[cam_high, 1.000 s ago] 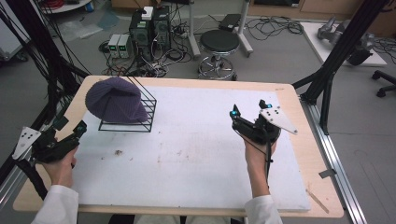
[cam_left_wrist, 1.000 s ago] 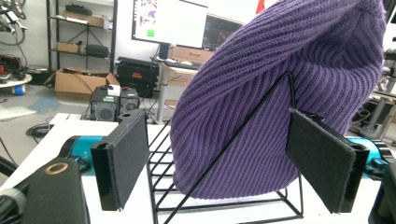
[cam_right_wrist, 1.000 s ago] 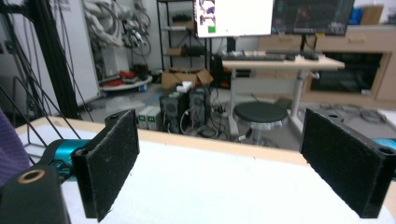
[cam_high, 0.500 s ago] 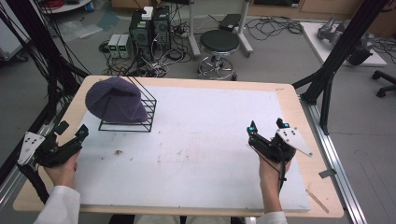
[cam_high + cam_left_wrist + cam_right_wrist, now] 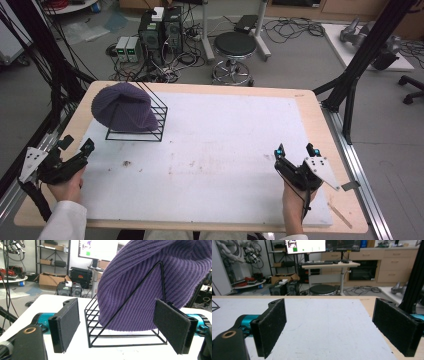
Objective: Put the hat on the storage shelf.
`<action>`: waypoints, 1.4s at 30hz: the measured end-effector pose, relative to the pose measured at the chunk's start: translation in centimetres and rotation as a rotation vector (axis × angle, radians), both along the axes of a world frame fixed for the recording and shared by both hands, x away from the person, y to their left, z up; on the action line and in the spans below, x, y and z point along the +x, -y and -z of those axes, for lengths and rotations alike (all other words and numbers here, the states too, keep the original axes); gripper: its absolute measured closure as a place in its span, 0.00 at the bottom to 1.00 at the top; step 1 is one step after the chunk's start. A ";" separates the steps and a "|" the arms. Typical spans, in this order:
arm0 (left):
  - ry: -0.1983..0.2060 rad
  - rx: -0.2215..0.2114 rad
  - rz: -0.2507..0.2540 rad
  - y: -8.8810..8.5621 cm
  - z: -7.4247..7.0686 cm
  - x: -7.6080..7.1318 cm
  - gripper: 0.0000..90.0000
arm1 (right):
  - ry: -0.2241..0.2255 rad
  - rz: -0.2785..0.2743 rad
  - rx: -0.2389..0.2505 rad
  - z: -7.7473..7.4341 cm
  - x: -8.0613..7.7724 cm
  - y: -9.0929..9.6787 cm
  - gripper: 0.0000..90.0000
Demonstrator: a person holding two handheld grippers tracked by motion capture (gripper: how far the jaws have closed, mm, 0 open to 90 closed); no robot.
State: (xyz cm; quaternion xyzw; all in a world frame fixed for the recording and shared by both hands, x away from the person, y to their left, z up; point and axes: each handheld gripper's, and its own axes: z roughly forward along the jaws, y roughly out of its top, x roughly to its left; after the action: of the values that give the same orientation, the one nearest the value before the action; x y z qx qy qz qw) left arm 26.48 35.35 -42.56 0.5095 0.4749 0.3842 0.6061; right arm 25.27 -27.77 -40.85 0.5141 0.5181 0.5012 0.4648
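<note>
I see the purple knit hat [image 5: 124, 106] draped over the black wire rack [image 5: 150, 127], which stands on the white mat [image 5: 220, 150] of the tabletop [image 5: 320, 107] at its far left part. My left tongs [image 5: 76, 148] sit near the rack's near-left side, released, jaws wide apart and aimed at the hat [image 5: 150, 285] and rack [image 5: 120, 337]. My right tongs [image 5: 295, 149] are well apart from the rack, near the mat's right edge, also released and empty.
</note>
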 end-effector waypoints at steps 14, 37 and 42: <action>0.014 -0.003 0.011 0.3 0.7 -0.8 0.23 | 0.034 0.014 -0.022 2.1 -1.3 -0.2 0.13; -0.003 -0.010 0.021 0.5 1.0 -0.6 0.23 | -0.013 -0.028 -0.036 2.6 -0.8 -0.2 0.13; -0.005 -0.010 0.021 0.5 1.0 -0.6 0.23 | -0.021 -0.036 -0.033 2.6 -0.8 -0.3 0.13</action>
State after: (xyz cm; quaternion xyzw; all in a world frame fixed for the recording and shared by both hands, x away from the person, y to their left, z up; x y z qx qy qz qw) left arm 25.87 34.89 -43.56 0.5123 0.4730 0.3741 0.6115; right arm 24.48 -27.49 -43.50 0.5023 0.5402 0.4954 0.4588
